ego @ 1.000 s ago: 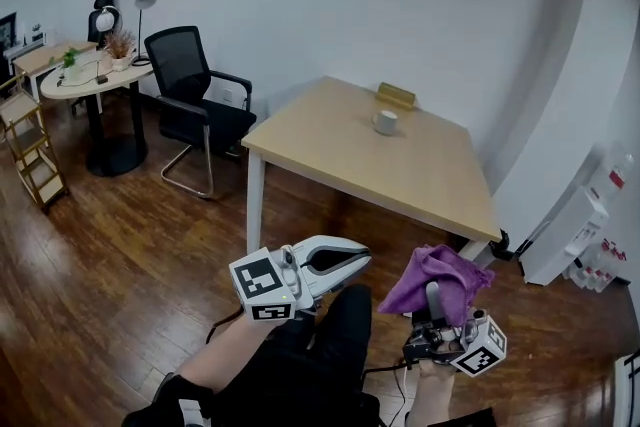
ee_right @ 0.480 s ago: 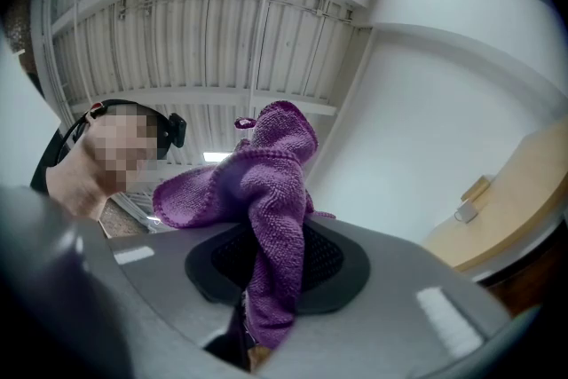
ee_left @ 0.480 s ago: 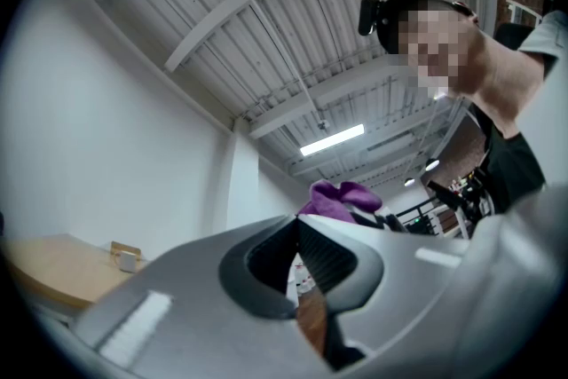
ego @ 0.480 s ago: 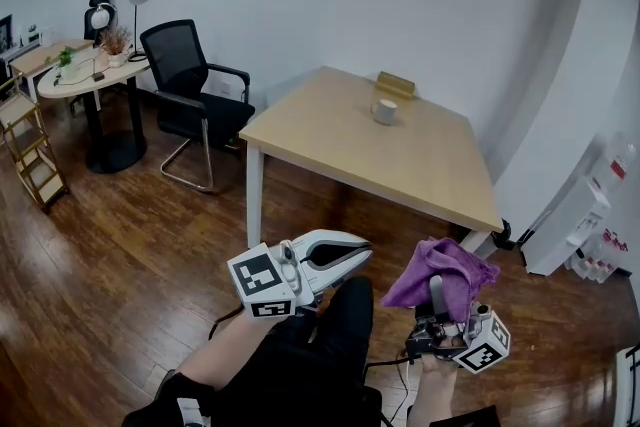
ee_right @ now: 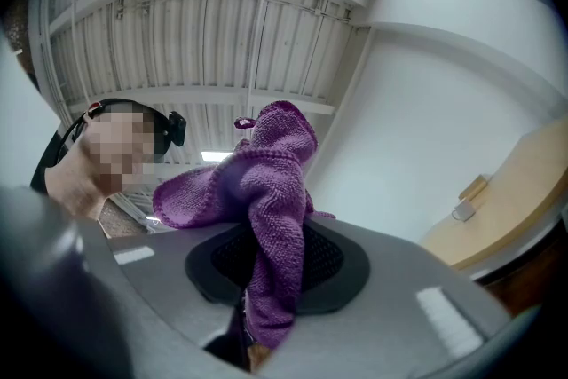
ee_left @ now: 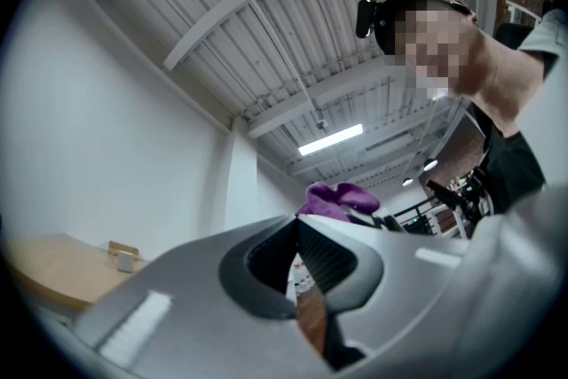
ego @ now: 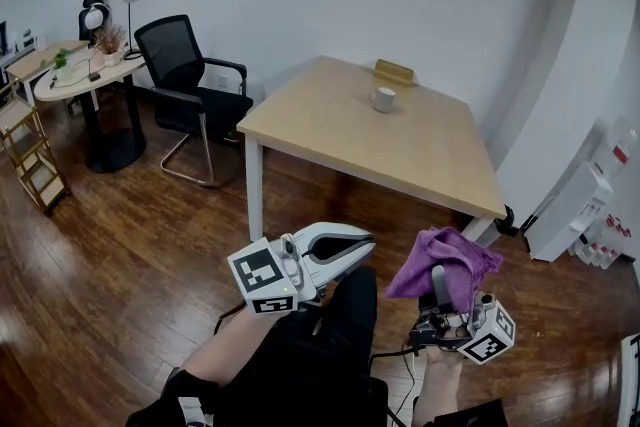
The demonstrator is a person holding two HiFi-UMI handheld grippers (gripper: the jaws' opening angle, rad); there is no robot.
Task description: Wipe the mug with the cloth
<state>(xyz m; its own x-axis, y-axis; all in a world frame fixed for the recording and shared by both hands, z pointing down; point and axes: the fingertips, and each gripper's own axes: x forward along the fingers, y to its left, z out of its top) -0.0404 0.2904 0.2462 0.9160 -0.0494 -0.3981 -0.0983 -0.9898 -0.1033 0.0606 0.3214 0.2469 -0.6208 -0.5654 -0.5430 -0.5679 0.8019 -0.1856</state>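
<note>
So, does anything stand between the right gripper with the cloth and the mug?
Nothing visible does. The right gripper, shut on the purple cloth, is off the near edge of the table. The mug stands toward its far side with bare tabletop in front; the tan block lies behind it.
</note>
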